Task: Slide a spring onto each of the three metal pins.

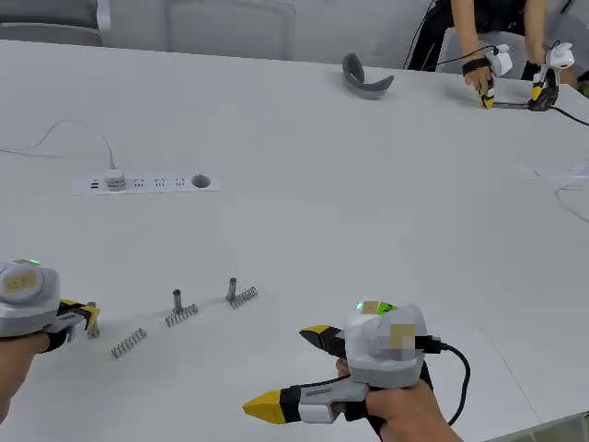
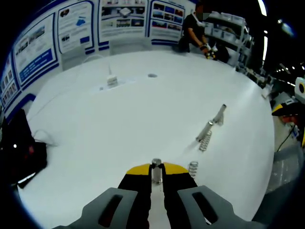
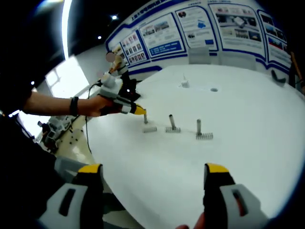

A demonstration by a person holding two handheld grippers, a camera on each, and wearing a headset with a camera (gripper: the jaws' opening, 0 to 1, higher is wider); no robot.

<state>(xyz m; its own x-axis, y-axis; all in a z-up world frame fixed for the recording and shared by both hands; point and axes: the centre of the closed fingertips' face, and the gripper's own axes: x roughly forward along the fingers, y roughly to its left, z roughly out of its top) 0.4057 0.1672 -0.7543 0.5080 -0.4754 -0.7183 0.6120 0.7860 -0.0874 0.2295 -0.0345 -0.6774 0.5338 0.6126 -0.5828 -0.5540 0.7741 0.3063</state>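
Three short metal pins stand upright on the white table. The left pin (image 1: 92, 324) sits between the yellow tips of my left gripper (image 1: 89, 318), which is shut on it; in the left gripper view the pin (image 2: 156, 171) is pinched by that gripper (image 2: 156, 172). The middle pin (image 1: 178, 299) and right pin (image 1: 232, 289) stand free. A spring lies flat beside each: left spring (image 1: 129, 343), middle spring (image 1: 181, 315), right spring (image 1: 244, 296). My right gripper (image 1: 290, 370) hovers open and holds nothing, nearer than the row of pins (image 3: 172, 121); its jaws (image 3: 153, 169) are spread wide.
A white power strip (image 1: 147, 183) with a plugged-in adapter lies at the back left. A grey curved piece (image 1: 366, 81) rests at the far edge. Another person (image 1: 515, 74) works with grippers at the far right. The table's near edge (image 1: 552, 428) runs at the lower right.
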